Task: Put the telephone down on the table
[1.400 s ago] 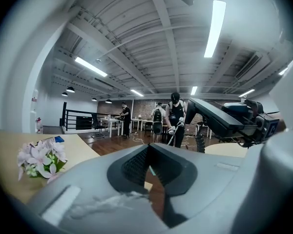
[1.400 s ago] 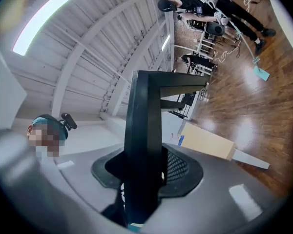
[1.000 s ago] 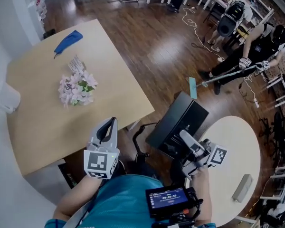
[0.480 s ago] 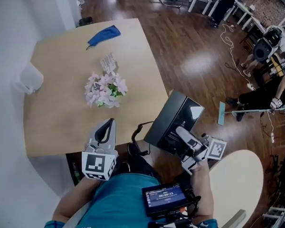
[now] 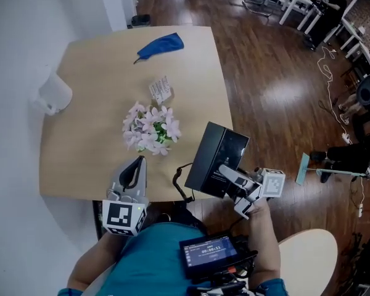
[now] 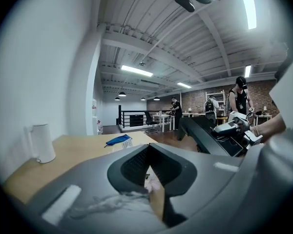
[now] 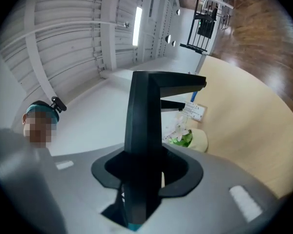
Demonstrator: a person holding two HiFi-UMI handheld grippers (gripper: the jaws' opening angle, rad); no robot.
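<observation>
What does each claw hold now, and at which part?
The right claw grips the flat black telephone by its near edge; the left claw is shut and empty.

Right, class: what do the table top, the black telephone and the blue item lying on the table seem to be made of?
Table top: pale wood or wood-look laminate, matte; even tan tone, no glare.
Telephone: probably hard plastic, black, slightly glossy; its flat panels catch a soft sheen.
Blue item: likely cloth, soft; it lies crumpled in folds.
</observation>
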